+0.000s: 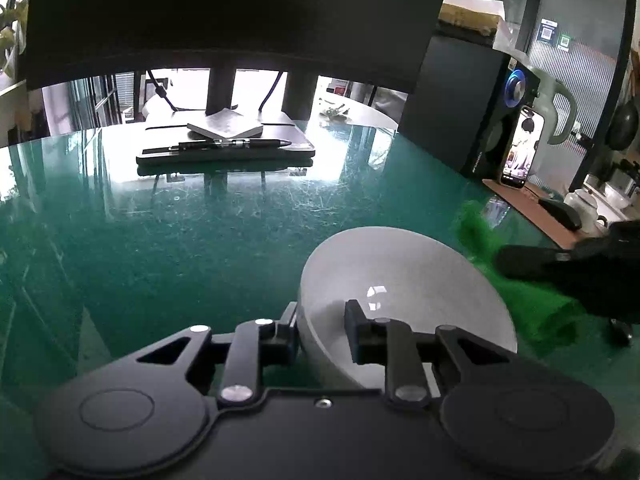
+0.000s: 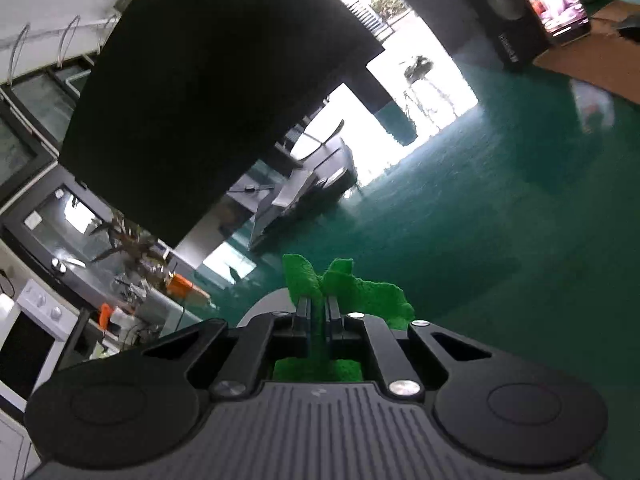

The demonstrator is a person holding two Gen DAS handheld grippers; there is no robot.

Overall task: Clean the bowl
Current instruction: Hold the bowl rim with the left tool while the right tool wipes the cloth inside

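A white bowl (image 1: 404, 280) sits on the green glass table (image 1: 200, 240), tipped toward the camera. My left gripper (image 1: 322, 322) is shut on the bowl's near rim, one finger outside the wall and one inside. Right of the bowl a green cloth (image 1: 536, 304) hangs blurred, with the black right gripper (image 1: 516, 260) holding it. In the right wrist view my right gripper (image 2: 318, 304) is shut on the green cloth (image 2: 360, 288), which bunches up past the fingertips. A pale curved edge of the bowl (image 2: 264, 308) shows just left of those fingers.
A dark monitor stands at the back on a black base (image 1: 224, 148) with a pen on it. A black speaker (image 1: 472, 120), a lit phone (image 1: 520, 148), a computer mouse (image 1: 560, 212) and a brown mat (image 1: 532, 208) are at the right.
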